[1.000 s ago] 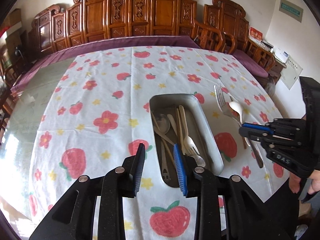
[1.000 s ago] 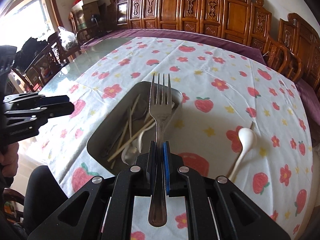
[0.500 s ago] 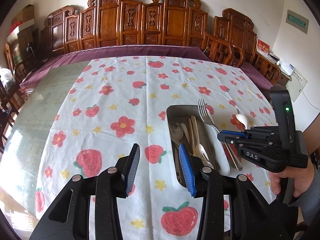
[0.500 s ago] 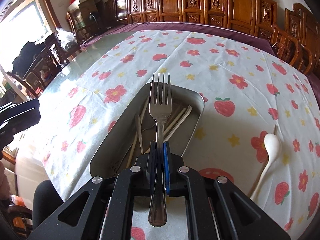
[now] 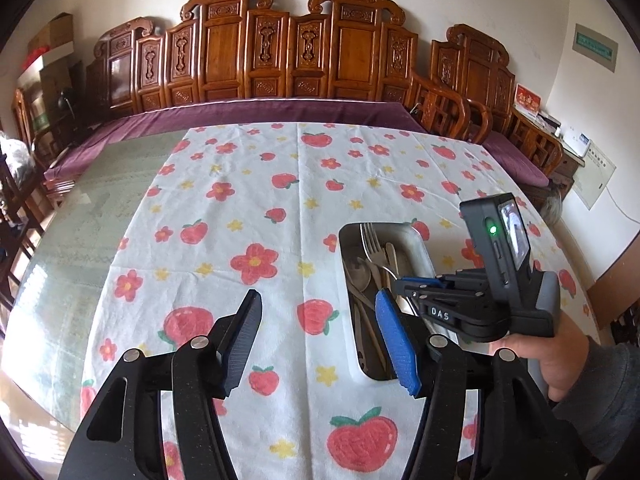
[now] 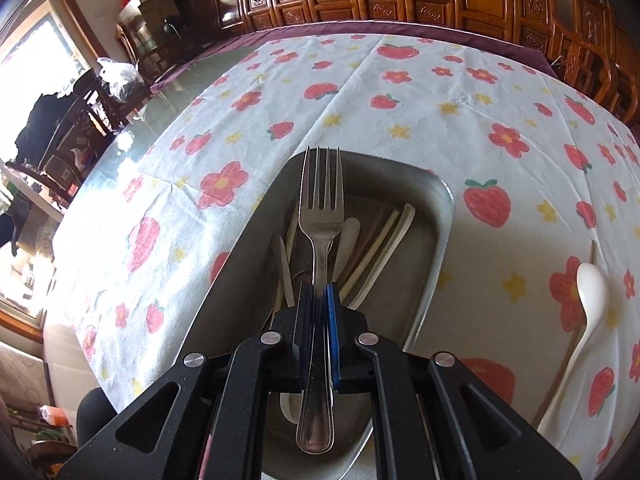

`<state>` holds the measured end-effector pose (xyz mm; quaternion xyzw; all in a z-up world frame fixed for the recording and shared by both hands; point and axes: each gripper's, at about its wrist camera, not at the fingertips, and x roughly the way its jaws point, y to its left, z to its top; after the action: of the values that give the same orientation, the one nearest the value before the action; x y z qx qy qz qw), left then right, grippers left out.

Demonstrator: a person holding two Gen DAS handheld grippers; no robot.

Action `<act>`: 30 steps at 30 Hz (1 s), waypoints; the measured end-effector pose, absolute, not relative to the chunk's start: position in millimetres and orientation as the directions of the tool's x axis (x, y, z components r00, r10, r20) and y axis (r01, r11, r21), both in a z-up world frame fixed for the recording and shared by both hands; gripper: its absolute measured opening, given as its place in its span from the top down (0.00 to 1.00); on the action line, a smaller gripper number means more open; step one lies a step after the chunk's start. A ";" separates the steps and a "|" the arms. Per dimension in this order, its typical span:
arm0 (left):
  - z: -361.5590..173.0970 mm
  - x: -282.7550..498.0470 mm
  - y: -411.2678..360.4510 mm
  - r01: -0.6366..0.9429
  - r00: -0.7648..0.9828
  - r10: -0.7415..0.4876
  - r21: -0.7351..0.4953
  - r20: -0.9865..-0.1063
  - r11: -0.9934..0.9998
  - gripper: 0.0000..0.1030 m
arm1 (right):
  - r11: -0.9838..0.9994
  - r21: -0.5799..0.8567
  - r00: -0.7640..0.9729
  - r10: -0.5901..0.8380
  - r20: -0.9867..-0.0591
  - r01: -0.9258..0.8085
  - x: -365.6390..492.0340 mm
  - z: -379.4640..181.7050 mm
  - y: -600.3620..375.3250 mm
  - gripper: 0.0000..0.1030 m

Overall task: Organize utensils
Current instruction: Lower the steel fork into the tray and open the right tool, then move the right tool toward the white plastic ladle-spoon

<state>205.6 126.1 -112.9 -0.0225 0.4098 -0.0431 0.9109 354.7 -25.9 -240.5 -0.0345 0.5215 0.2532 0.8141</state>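
Observation:
My right gripper (image 6: 319, 300) is shut on a steel fork (image 6: 322, 216), held level just over the steel tray (image 6: 442, 240), tines pointing to the tray's far end. The tray holds several utensils: spoons, chopsticks and pale flat pieces. In the left wrist view the right gripper (image 5: 404, 282) hovers over the tray (image 5: 418, 240) with the fork (image 5: 372, 242) in it. My left gripper (image 5: 318, 340) is open and empty, above the cloth left of the tray. A white spoon (image 6: 588, 300) lies on the cloth right of the tray.
The table wears a white cloth with strawberries and flowers (image 5: 256, 208); bare glass tabletop (image 5: 76, 216) shows on the left. Carved wooden chairs (image 5: 280, 52) line the far side. A dark thin stick lies under the white spoon.
My right gripper has carried the fork lower and further over the tray. My left gripper has drawn back and to the left and opened wider.

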 end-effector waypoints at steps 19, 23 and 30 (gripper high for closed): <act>-100.1 200.6 108.0 0.073 0.669 -0.099 -0.067 -0.737 0.995 0.29 | 0.841 0.162 0.451 0.427 -0.783 -0.516 301.7 -185.6 -82.1 0.90; -101.5 203.2 94.5 0.095 0.667 -0.119 -0.075 -0.736 0.993 0.27 | 0.863 0.165 0.493 0.418 -0.763 -0.478 285.1 -173.1 -120.4 0.90; -110.6 214.5 59.1 0.147 0.646 -0.157 -0.080 -0.747 0.986 0.27 | 0.912 0.145 0.560 0.354 -0.749 -0.384 267.3 -164.3 -193.4 0.80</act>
<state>214.5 59.1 -110.6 -0.0060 0.4122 -0.0840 0.9072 267.3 -193.4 -164.3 -0.0175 0.4199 0.2090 0.8830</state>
